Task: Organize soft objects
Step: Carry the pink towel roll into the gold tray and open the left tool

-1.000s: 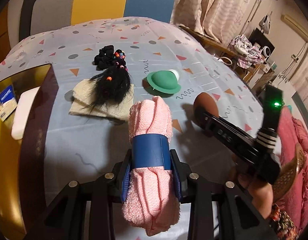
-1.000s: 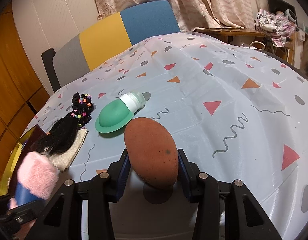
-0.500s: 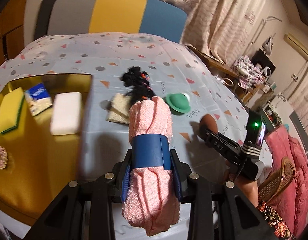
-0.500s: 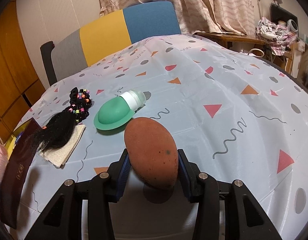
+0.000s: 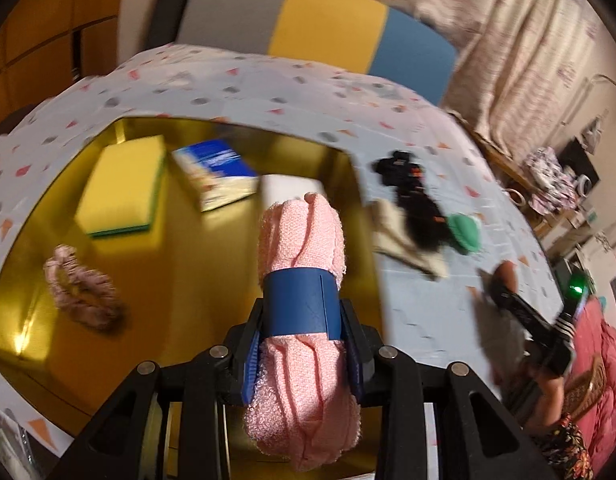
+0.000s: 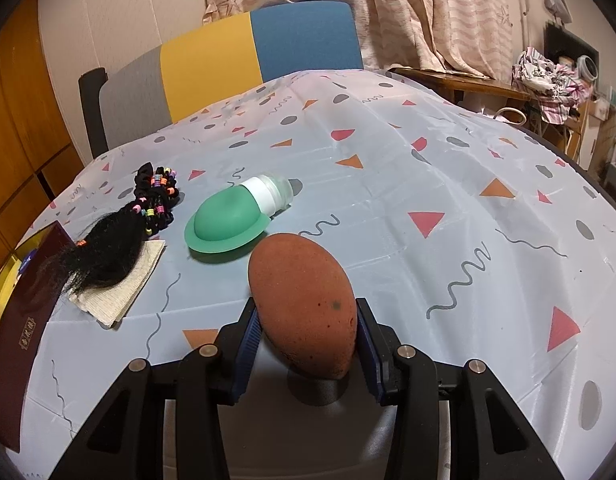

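At twelve o'clock from your left gripper (image 5: 302, 354), black with blue pads, you see a pink towel roll (image 5: 302, 276) with a navy band, over a gold tray (image 5: 196, 272). At ten o'clock lie a yellow-and-green sponge (image 5: 122, 190) and a dusty-pink scrunchie (image 5: 82, 292). Your right gripper (image 6: 306, 338) frames a rust-brown egg-shaped sponge (image 6: 304, 304); the tablecloth (image 6: 428, 168) is pale blue with red and orange triangles, grey dots and squiggles.

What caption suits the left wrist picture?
Left gripper holds a pink rolled towel above a gold box of soft things.
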Tool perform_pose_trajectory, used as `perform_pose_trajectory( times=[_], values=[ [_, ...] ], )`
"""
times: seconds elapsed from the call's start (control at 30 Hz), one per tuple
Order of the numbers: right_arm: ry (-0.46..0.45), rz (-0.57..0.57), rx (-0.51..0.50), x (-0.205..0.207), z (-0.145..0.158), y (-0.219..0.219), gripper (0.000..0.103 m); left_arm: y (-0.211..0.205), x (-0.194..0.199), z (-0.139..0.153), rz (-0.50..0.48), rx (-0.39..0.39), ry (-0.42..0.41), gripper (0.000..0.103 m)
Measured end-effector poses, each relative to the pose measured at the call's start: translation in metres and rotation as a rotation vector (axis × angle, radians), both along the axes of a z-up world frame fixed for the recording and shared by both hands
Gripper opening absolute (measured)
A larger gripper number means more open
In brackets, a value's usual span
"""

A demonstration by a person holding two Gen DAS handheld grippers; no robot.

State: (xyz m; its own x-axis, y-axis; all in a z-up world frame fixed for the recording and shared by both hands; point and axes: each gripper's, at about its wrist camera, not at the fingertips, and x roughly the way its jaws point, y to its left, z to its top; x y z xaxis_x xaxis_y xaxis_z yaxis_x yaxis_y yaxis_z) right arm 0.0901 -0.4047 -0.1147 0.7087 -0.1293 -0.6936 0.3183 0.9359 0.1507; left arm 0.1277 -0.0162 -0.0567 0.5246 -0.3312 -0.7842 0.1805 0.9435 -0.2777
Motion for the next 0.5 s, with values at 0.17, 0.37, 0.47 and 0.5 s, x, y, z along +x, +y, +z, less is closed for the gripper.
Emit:
perform_pose_trajectory(
  times=[0.17, 0.37, 0.47, 0.5],
  values=[
    [0.013, 0.001, -0.024, 0.001, 0.000, 0.003, 0.046, 0.037, 0.020, -0.018, 0.071, 0.002, 0.053, 0.034],
    [0.027, -0.001, -0.049, 0.003, 0.000, 0.007, 0.046, 0.061, 0.035, -0.025, 0.119, 0.002, 0.044, 0.036],
    [0.034, -0.001, -0.059, 0.003, 0.000, 0.008, 0.046, 0.070, 0.040, -0.023, 0.149, 0.000, 0.029, 0.045],
    [0.036, -0.001, -0.064, 0.004, 0.000, 0.008, 0.046, 0.072, 0.040, -0.023, 0.156, -0.003, 0.031, 0.045]
  ],
)
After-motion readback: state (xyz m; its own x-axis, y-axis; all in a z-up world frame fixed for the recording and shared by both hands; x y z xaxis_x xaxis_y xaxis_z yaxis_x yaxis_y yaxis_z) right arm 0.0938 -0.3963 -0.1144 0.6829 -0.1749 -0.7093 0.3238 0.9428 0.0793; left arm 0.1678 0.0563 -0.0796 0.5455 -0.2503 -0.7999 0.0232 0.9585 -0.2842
